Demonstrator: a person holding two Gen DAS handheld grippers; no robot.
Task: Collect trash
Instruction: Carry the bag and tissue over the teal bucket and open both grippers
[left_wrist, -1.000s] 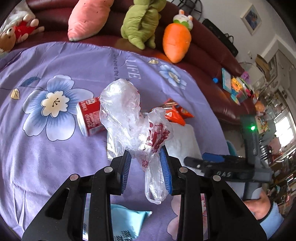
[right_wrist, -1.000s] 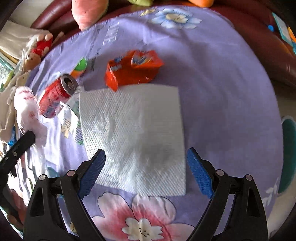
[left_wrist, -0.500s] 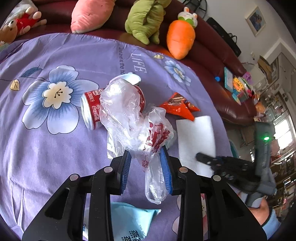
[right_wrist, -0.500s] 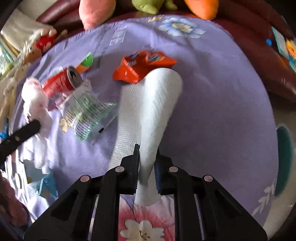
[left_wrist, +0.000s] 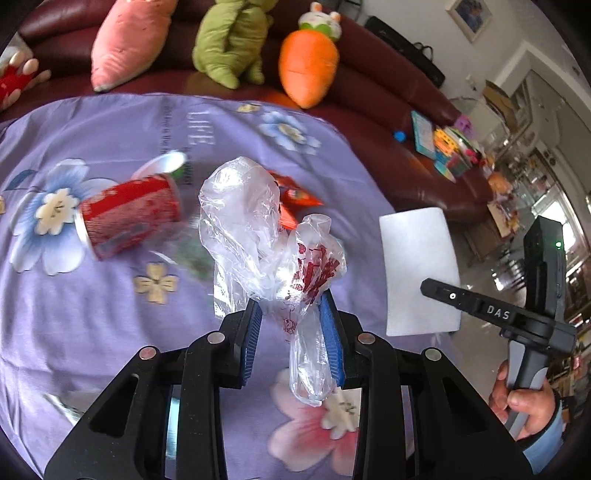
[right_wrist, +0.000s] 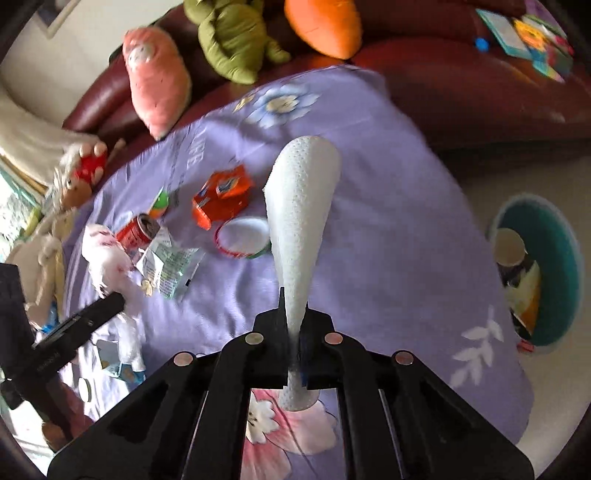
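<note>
My left gripper (left_wrist: 291, 314) is shut on a clear plastic bag (left_wrist: 258, 236) with red print, held above the purple flowered cloth (left_wrist: 92, 295). My right gripper (right_wrist: 293, 314) is shut on a white paper towel (right_wrist: 303, 206), lifted off the cloth and folded into a cone. That towel (left_wrist: 417, 266) also shows in the left wrist view, with the right gripper's body (left_wrist: 491, 314) in a hand (left_wrist: 521, 402). On the cloth lie a red soda can (left_wrist: 129, 218), an orange snack wrapper (right_wrist: 221, 195), a clear printed wrapper (right_wrist: 166, 266) and a round white lid (right_wrist: 243, 236).
A dark red sofa (left_wrist: 388, 92) behind the table holds pink (left_wrist: 125, 40), green (left_wrist: 229, 40) and carrot (left_wrist: 306, 62) plush toys. A teal bin (right_wrist: 535, 266) with trash inside stands on the floor to the right. Small blue packets (right_wrist: 118, 362) lie at the cloth's near left.
The right gripper closed on the flat paper towel and lifted it off the cloth, uncovering the white lid. The left gripper drifted with its bag, still held.
</note>
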